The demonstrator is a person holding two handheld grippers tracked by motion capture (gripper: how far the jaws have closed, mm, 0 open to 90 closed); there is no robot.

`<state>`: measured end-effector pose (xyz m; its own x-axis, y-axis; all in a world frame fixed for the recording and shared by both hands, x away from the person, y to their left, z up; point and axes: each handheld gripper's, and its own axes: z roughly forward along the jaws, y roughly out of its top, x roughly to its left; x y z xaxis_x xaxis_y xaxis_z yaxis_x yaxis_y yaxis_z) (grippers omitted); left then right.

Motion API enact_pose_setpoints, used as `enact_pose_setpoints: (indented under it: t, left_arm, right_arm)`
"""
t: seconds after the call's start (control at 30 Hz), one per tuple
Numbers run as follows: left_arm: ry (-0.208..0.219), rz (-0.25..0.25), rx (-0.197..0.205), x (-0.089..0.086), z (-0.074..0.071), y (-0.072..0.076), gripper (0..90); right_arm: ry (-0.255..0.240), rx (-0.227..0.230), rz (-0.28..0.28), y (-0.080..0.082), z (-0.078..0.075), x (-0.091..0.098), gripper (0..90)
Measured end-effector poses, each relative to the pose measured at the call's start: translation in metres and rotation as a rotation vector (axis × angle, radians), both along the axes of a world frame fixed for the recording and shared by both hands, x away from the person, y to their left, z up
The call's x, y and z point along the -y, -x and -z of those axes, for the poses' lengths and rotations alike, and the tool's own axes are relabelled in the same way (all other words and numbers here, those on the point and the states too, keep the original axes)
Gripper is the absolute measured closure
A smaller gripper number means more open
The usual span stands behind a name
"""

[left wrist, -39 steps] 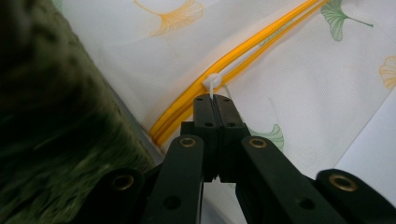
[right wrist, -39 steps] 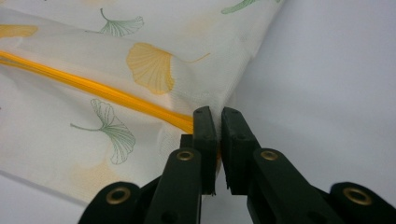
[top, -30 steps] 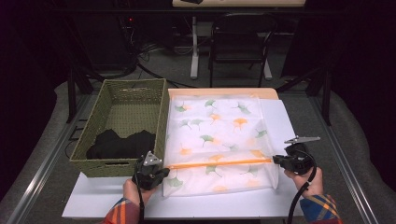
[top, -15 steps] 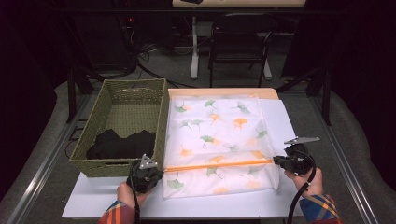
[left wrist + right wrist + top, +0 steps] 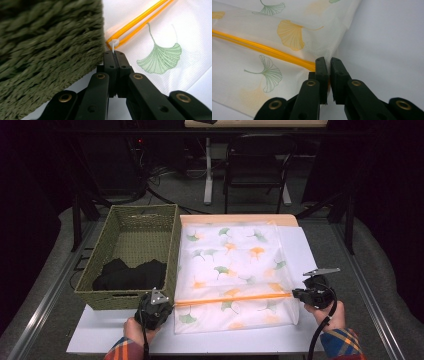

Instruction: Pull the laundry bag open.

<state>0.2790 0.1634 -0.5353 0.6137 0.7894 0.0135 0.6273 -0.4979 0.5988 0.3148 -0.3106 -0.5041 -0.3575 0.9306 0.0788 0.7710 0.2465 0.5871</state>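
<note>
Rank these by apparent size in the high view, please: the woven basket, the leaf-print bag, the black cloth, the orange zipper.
1. leaf-print bag
2. woven basket, nearly as large, so this order is unsure
3. black cloth
4. orange zipper, long but very thin

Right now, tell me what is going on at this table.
A person works a white mesh laundry bag printed with ginkgo leaves, lying flat on the white table. The left gripper is shut on the white zipper pull at the left end of the orange zipper, beside the green woven basket holding dark clothing. The right gripper pinches the bag's right edge at the zipper's other end.
</note>
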Motion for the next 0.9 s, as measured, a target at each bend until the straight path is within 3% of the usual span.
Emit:
enact_pose_setpoints:
  t: [0.27,0.9]
  left_arm:
    - [-0.019,0.030,-0.010,0.010,0.001,0.002,88.6]
    - [0.006,0.091,-0.073,0.018,0.007,-0.001,70.2]
  right_arm:
    - [0.004,-0.026,-0.009,0.000,0.004,-0.002,85.3]
    - [0.006,-0.068,-0.009,-0.003,0.012,-0.001,82.1]
